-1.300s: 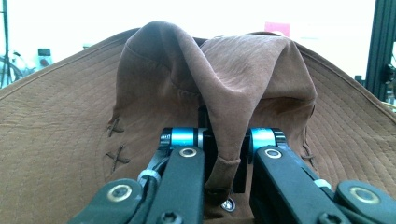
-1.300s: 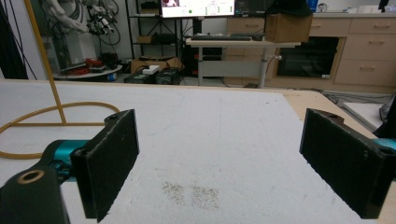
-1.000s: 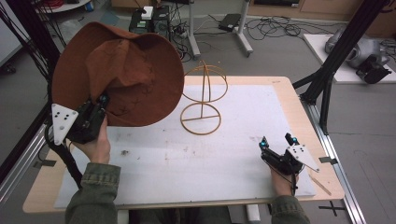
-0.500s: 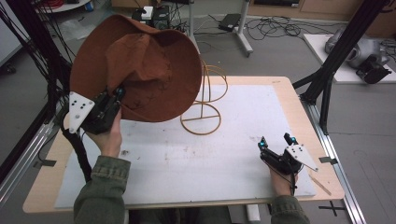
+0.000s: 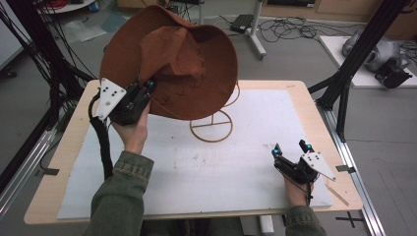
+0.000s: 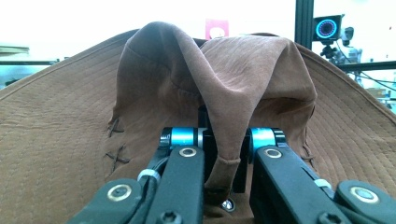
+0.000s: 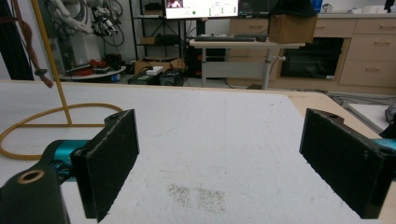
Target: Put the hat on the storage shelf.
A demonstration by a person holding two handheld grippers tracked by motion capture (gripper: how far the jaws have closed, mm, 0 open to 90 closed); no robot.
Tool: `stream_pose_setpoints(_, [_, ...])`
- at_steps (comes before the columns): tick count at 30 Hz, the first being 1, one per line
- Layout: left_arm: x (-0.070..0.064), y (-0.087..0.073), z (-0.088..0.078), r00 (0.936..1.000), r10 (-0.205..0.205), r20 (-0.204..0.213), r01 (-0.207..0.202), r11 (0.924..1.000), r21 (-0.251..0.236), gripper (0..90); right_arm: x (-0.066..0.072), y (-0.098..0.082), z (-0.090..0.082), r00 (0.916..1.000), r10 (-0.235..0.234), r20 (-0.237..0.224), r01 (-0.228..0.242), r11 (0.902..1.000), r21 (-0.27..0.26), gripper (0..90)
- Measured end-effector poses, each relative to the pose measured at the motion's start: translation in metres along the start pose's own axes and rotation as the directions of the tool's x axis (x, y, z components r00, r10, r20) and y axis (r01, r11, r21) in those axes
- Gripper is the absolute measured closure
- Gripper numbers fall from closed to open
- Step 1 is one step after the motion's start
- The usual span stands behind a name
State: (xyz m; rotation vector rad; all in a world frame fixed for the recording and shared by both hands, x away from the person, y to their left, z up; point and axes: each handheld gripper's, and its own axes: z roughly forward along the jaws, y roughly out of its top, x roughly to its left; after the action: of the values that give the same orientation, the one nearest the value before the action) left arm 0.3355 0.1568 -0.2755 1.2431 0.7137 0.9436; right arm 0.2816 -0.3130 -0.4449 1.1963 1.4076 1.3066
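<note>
Counted on the scene: one brown wide-brimmed suede hat (image 5: 177, 64), one gold wire hat stand with a ring base (image 5: 212, 126), one white foam mat (image 5: 246, 162) over a pale wooden table (image 5: 314, 105), two black two-jaw grippers. Left gripper (image 5: 145, 88) raised above the table's left side, clenched on a fold of the hat's crown; in the left gripper view, that pinched ridge of suede (image 6: 224, 135) ran down between the two black jaws, brim spreading wide to both sides, cross-stitches showing at the left of the crown. Hat held tilted in the air, crown side facing the high camera, its far edge overlapping the upper part of the wire stand, just beside it; whether touching, could not tell. Stand's ring base resting on the mat, beneath and to the right of the hat. Right gripper (image 5: 291, 150) low at the mat's near right corner, well apart from hat and stand, released: jaws spread wide with bare mat (image 7: 224, 140) between them, nothing grasped. Stand's base ring and upright rod (image 7: 46, 93) seen off to that view's left.
</note>
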Motion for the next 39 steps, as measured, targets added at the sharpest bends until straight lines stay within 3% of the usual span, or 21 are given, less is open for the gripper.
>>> stream_pose_setpoints(12, [-0.021, 0.005, 0.03, 0.9981, 0.009, 0.06, -0.009, 0.9999, 0.013, 87.4, 0.001, 0.005, -0.001, 1.0, 0.006, -0.005, -0.006, 0.9999, -0.013, 11.1])
stream_pose_setpoints(16, [-0.024, 0.006, 0.039, 0.9963, -0.017, 0.085, 0.015, 0.9998, 0.015, 87.4, 0.003, 0.006, -0.002, 0.9999, 0.001, -0.01, -0.001, 0.9998, -0.017, 11.1])
stream_pose_setpoints(20, [-0.027, 0.008, 0.054, 0.9935, -0.029, 0.111, 0.024, 0.9987, 0.045, 87.4, 0.002, 0.005, 0.0, 0.9998, -0.01, -0.017, 0.01, 0.9999, -0.014, 11.1])
stream_pose_setpoints(26, [-0.035, 0.012, 0.068, 0.9885, -0.044, 0.145, 0.037, 0.9979, 0.053, 87.4, 0.002, 0.005, 0.0, 0.9998, -0.008, -0.016, 0.008, 0.9999, -0.013, 11.1])
stream_pose_setpoints(33, [-0.039, 0.01, 0.084, 0.9839, -0.051, 0.171, 0.032, 0.9934, 0.111, 87.4, 0.001, 0.005, 0.0, 0.9998, 0.001, -0.02, -0.001, 0.9999, -0.015, 11.1])
stream_pose_setpoints(36, [-0.04, 0.005, 0.09, 0.9772, -0.087, 0.194, 0.056, 0.9858, 0.158, 87.4, 0.0, 0.005, 0.0, 0.9998, -0.006, -0.019, 0.006, 0.9999, -0.014, 11.1])
stream_pose_setpoints(37, [-0.04, 0.003, 0.092, 0.9737, -0.093, 0.208, 0.051, 0.9792, 0.196, 87.4, 0.001, 0.005, 0.0, 0.9997, -0.009, -0.023, 0.009, 0.9999, -0.011, 11.1])
stream_pose_setpoints(39, [-0.044, 0.0, 0.097, 0.9732, -0.082, 0.215, 0.025, 0.9661, 0.257, 87.3, 0.002, 0.004, 0.001, 0.9996, -0.014, -0.025, 0.014, 0.9999, -0.009, 11.1])
